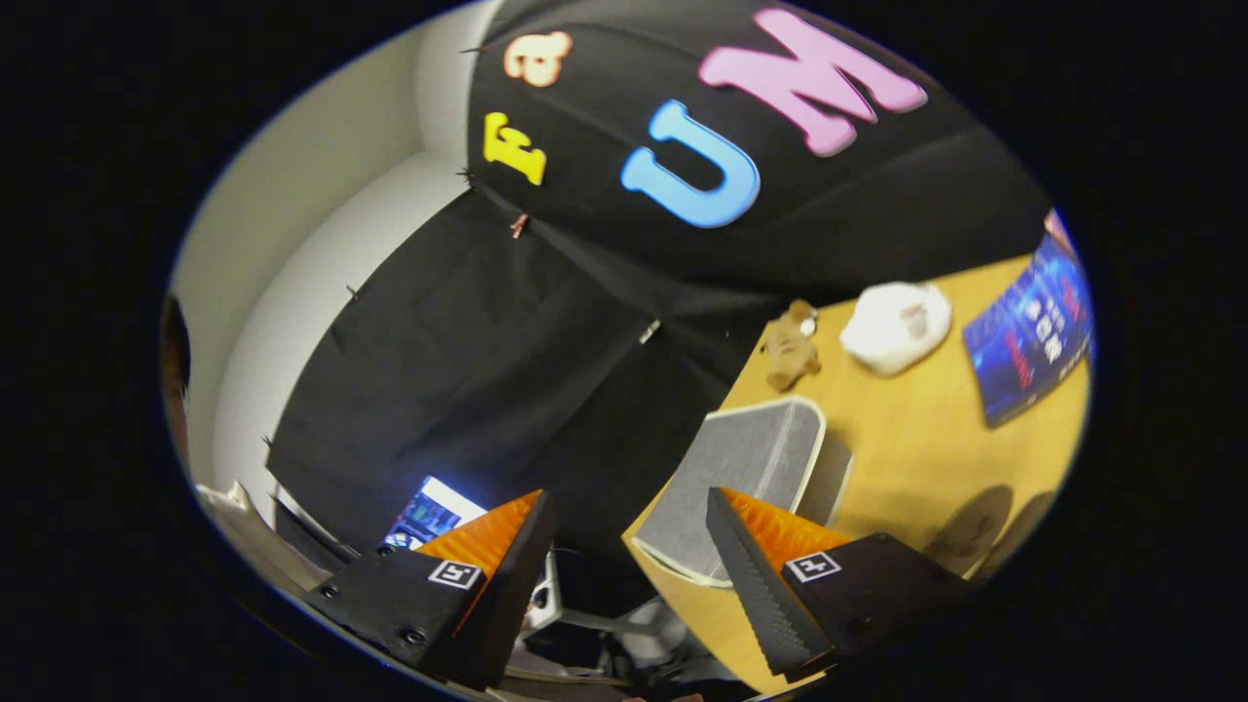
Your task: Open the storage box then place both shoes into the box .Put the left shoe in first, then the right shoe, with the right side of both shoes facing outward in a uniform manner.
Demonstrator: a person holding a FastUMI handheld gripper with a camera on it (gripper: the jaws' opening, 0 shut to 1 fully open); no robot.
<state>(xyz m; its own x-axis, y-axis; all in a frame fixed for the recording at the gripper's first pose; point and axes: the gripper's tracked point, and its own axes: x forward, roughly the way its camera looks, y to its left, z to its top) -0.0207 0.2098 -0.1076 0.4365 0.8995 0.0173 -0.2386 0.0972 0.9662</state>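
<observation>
My gripper [629, 497] is open, held tilted in the air with nothing between its fingers. The storage box [751, 468], grey fabric with a pale trimmed edge, sits at the near corner of the wooden table [916, 439]. It lies just ahead of the right finger [756, 565], with its lid down as far as I can tell. The left finger [497, 556] hangs off the table's side, over the dark space below the booth wall.
Beyond the box on the table are a small brown plush toy [790, 346], a white rounded object [895, 327] and a blue book [1029, 341]. A lit screen [429, 512] glows beyond the left finger. Metal chair or stand parts [624, 624] sit below.
</observation>
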